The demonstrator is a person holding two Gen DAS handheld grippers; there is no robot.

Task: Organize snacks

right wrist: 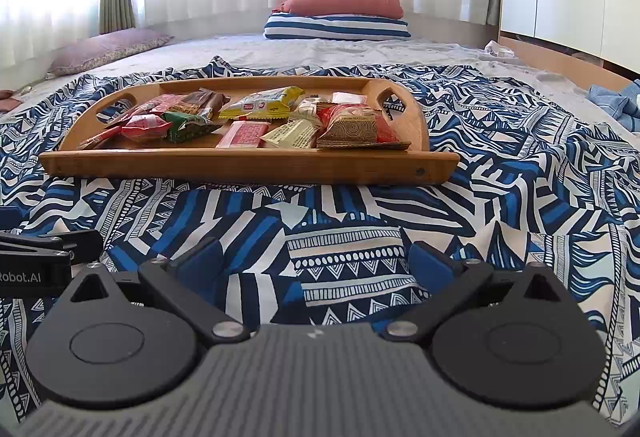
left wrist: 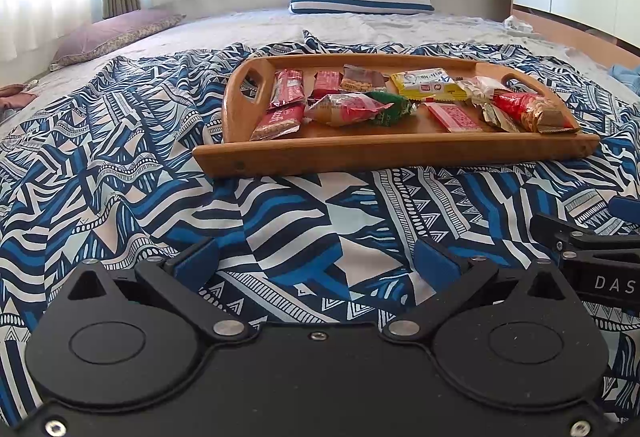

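Left tool (left wrist: 316, 261) gaped empty above the bedspread (left wrist: 120, 165); snacks (left wrist: 344, 109) already lay in the tray (left wrist: 392, 153) ahead.

Right tool (right wrist: 316, 261) too stood open, holding nothing; sorting looked nearly complete, none loose outside.

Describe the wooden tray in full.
The tray is a long, shallow piece of honey-coloured wood, looks like bamboo, with a low straight front wall and curved raised ends, each cut through with a handle slot. A small dark dot marks each end of the front wall. It lies flat on the blue-and-white patterned cloth spread over the bed, ahead of both grippers and touched by neither. Wrapped snacks in red, yellow, green and brown cover most of its floor.
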